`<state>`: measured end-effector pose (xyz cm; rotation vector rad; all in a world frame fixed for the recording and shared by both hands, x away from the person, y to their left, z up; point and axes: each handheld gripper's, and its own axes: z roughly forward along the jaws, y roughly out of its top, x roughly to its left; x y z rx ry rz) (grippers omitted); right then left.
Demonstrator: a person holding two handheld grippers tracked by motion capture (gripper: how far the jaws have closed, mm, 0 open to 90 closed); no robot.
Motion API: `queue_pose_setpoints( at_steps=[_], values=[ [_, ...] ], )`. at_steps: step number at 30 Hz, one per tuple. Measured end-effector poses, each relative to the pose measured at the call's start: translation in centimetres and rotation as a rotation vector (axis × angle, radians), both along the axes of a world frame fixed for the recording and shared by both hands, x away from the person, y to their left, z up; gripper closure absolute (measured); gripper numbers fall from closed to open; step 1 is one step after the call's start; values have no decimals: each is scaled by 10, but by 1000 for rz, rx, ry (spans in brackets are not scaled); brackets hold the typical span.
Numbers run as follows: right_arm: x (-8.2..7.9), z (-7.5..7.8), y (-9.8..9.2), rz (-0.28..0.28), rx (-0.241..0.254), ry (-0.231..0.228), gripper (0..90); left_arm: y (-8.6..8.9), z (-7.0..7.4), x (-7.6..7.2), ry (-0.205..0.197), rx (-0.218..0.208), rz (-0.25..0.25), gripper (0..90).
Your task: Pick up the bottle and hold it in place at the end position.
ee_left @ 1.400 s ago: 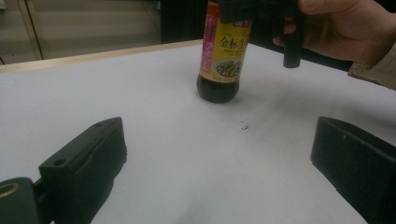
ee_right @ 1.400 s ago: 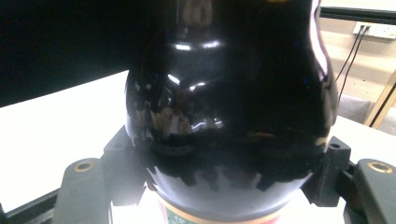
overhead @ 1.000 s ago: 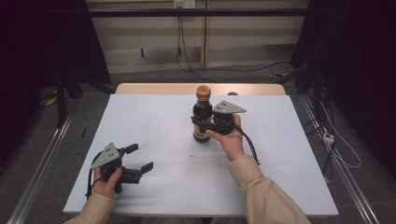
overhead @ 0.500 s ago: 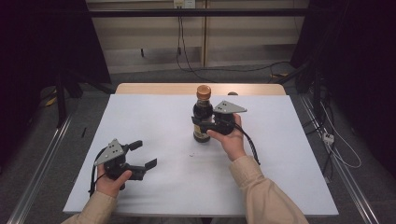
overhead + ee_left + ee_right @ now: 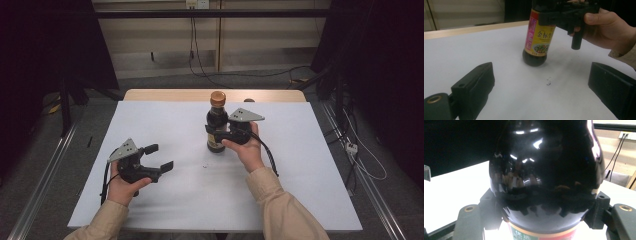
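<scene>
One bottle (image 5: 217,126) of dark sauce, capped, stands upright mid-table (image 5: 300,165); the right gripper (image 5: 223,134) pinches its body; the left gripper (image 5: 159,157), jaws spread, holds nothing near the table's front left.

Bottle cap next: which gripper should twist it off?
Probably left. The right gripper is shut on the bottle, steadying it upright on the table. The left gripper is open and empty, free to reach the orange cap.
</scene>
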<state>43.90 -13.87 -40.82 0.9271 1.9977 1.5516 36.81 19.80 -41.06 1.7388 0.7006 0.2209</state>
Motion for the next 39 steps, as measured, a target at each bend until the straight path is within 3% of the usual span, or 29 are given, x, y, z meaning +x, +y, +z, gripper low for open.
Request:
queue_pose_setpoints(
  at_steps=[7,13,23,31,39],
  values=[
    [-1,-1,-1,-1,9,-3,297,-7,10,7,-11,5,-13,74],
    [0,-1,-1,6,11,4,298,-12,17,13,-14,-18,-19,82],
    [0,-2,-1,7,11,3,298,-24,19,22,-3,10,-48,95],
    [-1,-2,-1,2,7,2,297,-39,29,30,0,6,-101,118],
    [-1,-1,0,0,6,6,298,-48,41,38,-3,16,-108,130]
  ],
)
